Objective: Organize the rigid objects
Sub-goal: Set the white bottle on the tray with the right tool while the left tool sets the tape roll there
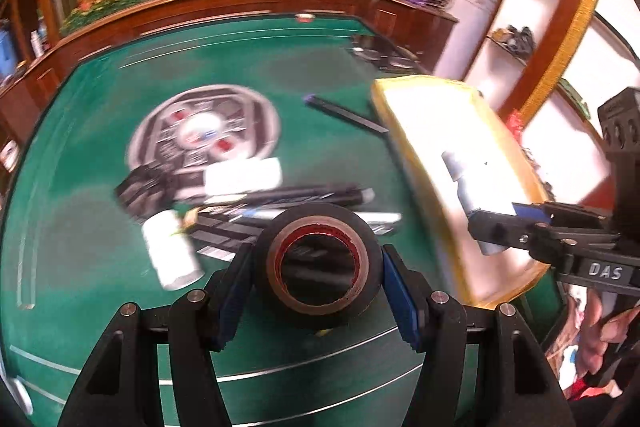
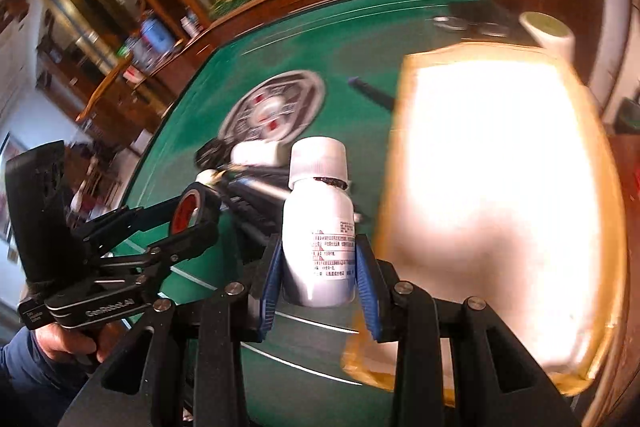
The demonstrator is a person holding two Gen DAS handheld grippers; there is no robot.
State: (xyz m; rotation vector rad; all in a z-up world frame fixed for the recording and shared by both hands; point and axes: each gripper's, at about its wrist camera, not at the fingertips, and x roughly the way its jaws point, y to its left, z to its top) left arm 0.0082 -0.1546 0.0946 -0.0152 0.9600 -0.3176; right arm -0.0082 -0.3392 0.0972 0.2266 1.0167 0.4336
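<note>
My left gripper (image 1: 318,291) is shut on a black roll of tape (image 1: 316,263) with a reddish core, held above the green table (image 1: 100,227). My right gripper (image 2: 319,283) is shut on a white plastic bottle (image 2: 318,227) with a white cap and printed label, upright between the blue pads. The left wrist view shows this bottle (image 1: 464,183) and the right gripper (image 1: 488,223) over a white tray with a yellow rim (image 1: 400,83). In the right wrist view the tray's rim (image 2: 472,47) lies just right of the bottle, and the left gripper (image 2: 200,217) carries the tape (image 2: 186,215) at the left.
A second white bottle (image 1: 172,251) lies on the table beside a pile of black boxes and pens (image 1: 280,205) and a white box (image 1: 242,177). A round grey panel (image 1: 204,131) sits mid-table, a black pen (image 1: 344,113) near the tray. Wooden rails and shelves surround the table.
</note>
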